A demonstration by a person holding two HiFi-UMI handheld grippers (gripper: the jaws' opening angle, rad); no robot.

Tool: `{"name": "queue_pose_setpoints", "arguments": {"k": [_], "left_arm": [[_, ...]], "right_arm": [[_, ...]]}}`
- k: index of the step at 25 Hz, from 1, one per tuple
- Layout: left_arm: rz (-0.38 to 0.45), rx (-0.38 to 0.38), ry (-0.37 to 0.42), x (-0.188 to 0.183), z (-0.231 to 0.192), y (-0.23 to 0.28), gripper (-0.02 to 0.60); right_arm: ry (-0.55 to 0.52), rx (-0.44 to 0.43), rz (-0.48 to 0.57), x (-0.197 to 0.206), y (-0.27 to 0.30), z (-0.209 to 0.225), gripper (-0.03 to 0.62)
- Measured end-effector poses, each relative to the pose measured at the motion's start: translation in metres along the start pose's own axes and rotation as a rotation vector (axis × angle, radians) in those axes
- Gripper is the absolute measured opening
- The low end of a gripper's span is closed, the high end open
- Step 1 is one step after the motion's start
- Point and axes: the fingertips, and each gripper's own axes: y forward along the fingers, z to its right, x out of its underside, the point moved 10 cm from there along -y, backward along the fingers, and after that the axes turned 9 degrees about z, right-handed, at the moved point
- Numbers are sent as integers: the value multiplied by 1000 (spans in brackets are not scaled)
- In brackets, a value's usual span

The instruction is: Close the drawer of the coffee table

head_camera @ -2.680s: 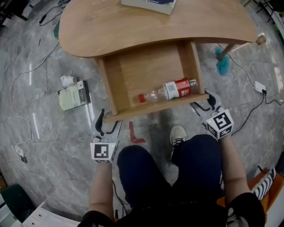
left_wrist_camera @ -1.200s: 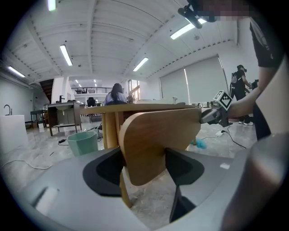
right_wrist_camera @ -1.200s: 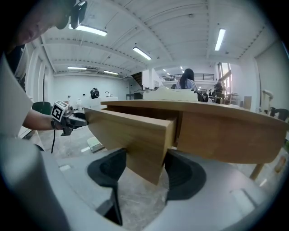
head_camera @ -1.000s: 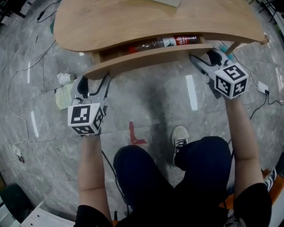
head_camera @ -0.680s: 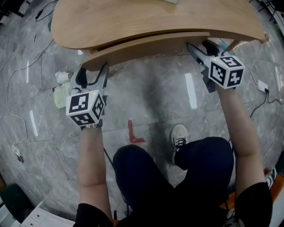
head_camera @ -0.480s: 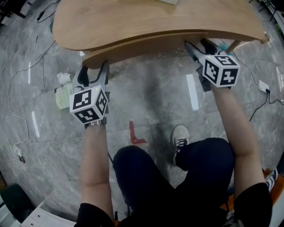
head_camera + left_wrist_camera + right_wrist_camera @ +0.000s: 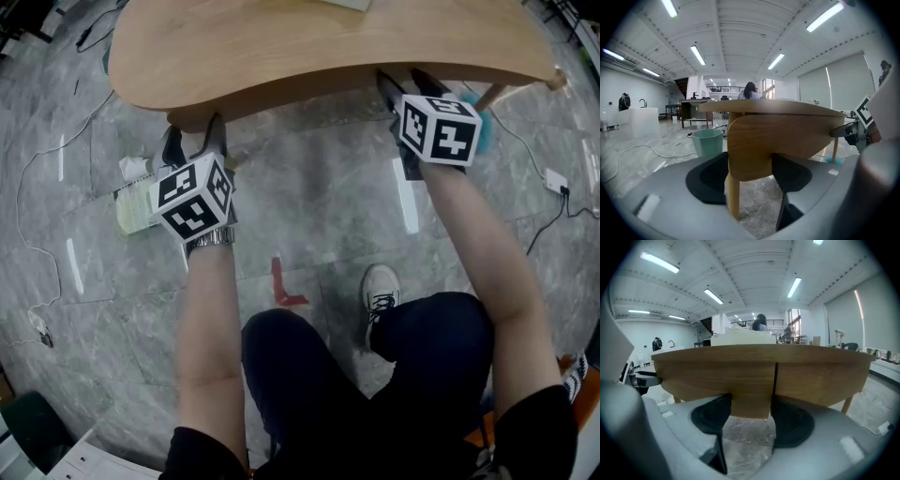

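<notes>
The wooden coffee table [image 7: 309, 42] fills the top of the head view. Its drawer front [image 7: 281, 96] sits flush under the tabletop edge, with nothing of the inside showing. My left gripper [image 7: 192, 141] is at the drawer's left end, and my right gripper [image 7: 401, 86] is at its right end. In the left gripper view the jaws [image 7: 750, 173] stand open, with the drawer front's corner [image 7: 787, 136] between the pads. The right gripper [image 7: 750, 416] is also open and hard up against the drawer front [image 7: 722, 376].
A notebook [image 7: 136, 204] and a crumpled tissue [image 7: 131, 169] lie on the marble floor left of the left gripper. A teal duster [image 7: 480, 117] and a power strip [image 7: 550, 183] are at the right. Red tape [image 7: 284, 281] and my shoe [image 7: 377, 286] are below. A teal bin [image 7: 708, 140] stands beyond the table.
The drawer has slid from wide open to fully in, hiding the bottle that lay inside. Both grippers moved forward with it, up to the table edge.
</notes>
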Motion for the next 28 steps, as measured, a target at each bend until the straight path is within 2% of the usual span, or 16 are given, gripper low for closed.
{"name": "queue_pose_setpoints", "arguments": {"k": [6,21,28], "left_arm": [[9,-35,-15,-1,-1,9,296],[32,-41,-12,1,-1,9,296],[-12,-60,4,-4,2,7,289]], "right_arm": [[15,51,19,1,4,-7,259],[15,37,44,3,6,-7,259],[5,13,39,3,7,-2,259]]}}
